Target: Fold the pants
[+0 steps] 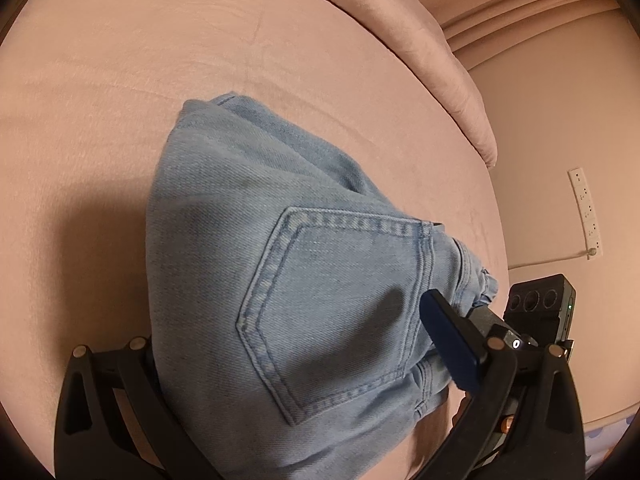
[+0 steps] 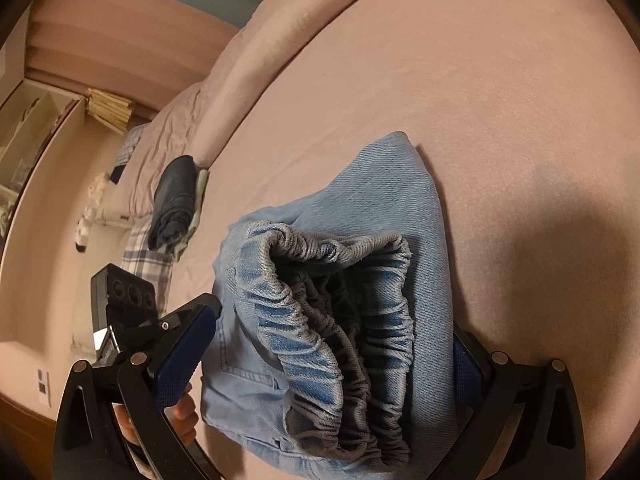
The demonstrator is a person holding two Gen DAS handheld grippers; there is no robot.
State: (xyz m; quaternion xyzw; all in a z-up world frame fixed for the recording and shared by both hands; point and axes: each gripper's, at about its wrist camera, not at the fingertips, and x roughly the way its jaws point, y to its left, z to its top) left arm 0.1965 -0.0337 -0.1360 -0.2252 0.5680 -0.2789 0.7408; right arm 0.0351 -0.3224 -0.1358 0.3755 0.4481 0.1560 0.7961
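Observation:
Light blue jeans (image 1: 280, 264) lie folded in a thick bundle on the pink bed sheet (image 1: 120, 100), back pocket up. My left gripper (image 1: 296, 364) straddles the bundle with jaws wide; the right finger (image 1: 452, 344) rests against the denim and the left finger is hidden under the cloth. In the right wrist view the jeans (image 2: 332, 292) show their gathered elastic waistband (image 2: 344, 344) facing me. My right gripper (image 2: 324, 364) also straddles the bundle, with one blue pad (image 2: 180, 356) at its left and the other (image 2: 466, 376) at its right.
A dark folded garment (image 2: 176, 200) lies near the bed's edge beside a pink duvet (image 2: 248, 60). A plaid cloth (image 2: 144, 264) hangs there. A white power strip (image 1: 586, 212) lies on the floor. Shelves (image 2: 28, 128) stand at the far left.

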